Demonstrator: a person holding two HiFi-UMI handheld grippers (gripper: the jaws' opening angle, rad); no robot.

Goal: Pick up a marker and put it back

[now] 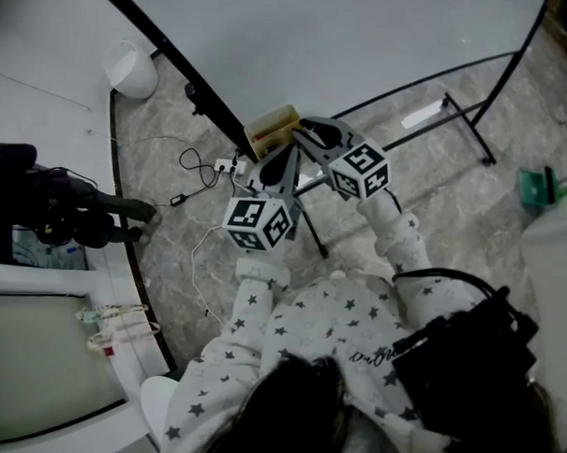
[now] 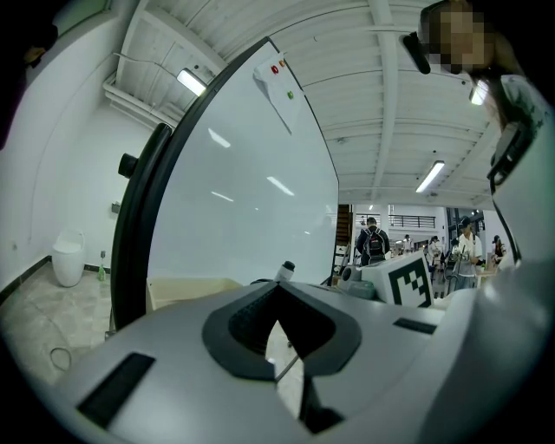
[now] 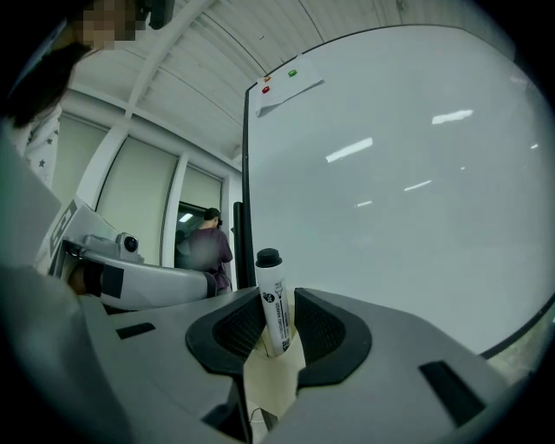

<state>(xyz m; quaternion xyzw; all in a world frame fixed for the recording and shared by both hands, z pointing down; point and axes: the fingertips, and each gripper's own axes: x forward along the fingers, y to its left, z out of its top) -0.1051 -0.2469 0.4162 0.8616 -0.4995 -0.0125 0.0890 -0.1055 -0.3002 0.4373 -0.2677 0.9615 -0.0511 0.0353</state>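
Note:
In the right gripper view a white marker (image 3: 274, 302) with a black cap stands upright between the pads, and my right gripper (image 3: 276, 328) is shut on it. Its capped tip (image 2: 284, 270) pokes up past my left gripper (image 2: 277, 299), whose jaws meet at the tips with nothing between them. From the head view both grippers are raised side by side at the whiteboard's beige tray (image 1: 274, 127): the left gripper (image 1: 283, 160) just below it, the right gripper (image 1: 313, 130) at its right end. The marker itself is hidden in the head view.
The whiteboard (image 3: 408, 173) fills the space ahead of both grippers, and its black stand legs (image 1: 462, 121) cross the marble floor. A power strip with cables (image 1: 230, 166) lies under the tray. A white bin (image 1: 133, 69) stands far left; a person's dark legs (image 1: 50, 211) are at the left.

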